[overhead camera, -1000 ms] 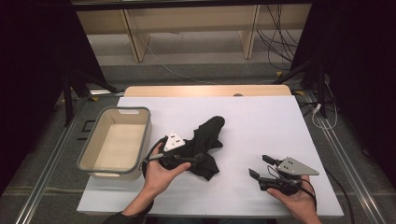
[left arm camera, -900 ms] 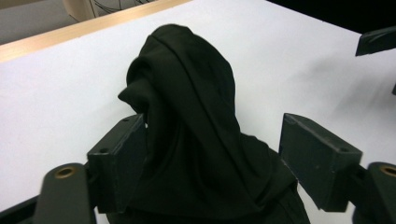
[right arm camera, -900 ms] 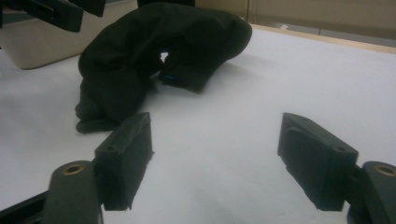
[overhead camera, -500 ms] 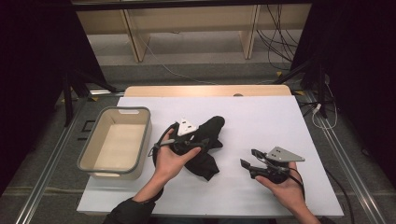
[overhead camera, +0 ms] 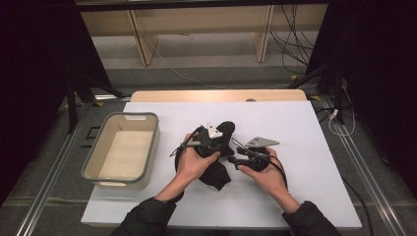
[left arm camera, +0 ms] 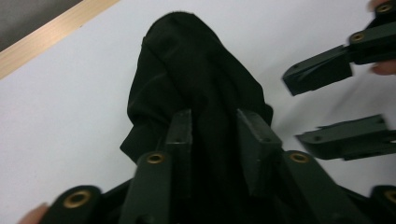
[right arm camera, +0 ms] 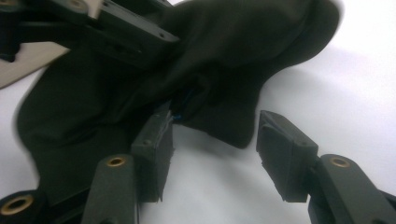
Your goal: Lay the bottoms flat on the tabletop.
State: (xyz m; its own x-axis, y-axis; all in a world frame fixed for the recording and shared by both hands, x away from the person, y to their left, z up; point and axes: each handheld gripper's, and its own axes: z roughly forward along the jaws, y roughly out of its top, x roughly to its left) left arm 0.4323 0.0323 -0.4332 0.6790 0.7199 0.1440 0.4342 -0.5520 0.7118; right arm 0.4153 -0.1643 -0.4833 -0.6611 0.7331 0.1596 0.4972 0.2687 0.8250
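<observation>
Starting at the left of the high view, a beige tub (overhead camera: 121,152) with a grey rim is seen on the white sheet (overhead camera: 305,147) that covers the table, well apart from the hands. Just right of it, near the middle of the frame, a black cloth (overhead camera: 216,172) is found lying bunched on the sheet, one end reaching up toward the centre and the other spread low between the two hands.

The left gripper (overhead camera: 212,142) is held over the cloth's upper part. In the left gripper view its jaws have just been closing, and a fold of the black cloth (left arm camera: 196,93) is seen pinched between the pads (left arm camera: 180,135) at the lower centre of the frame, the rest of the cloth running up to the upper middle over the white sheet.

Further right in the high view, the right gripper (overhead camera: 235,153) is brought in beside the cloth's right edge. In the right gripper view its jaws have also just been closing, yet they are seen standing apart: the left pad (right arm camera: 154,154) is touching the cloth's edge (right arm camera: 224,126), while the right pad stands clear over bare sheet. The left gripper (right arm camera: 116,28) is seen across the upper left of that frame.
</observation>
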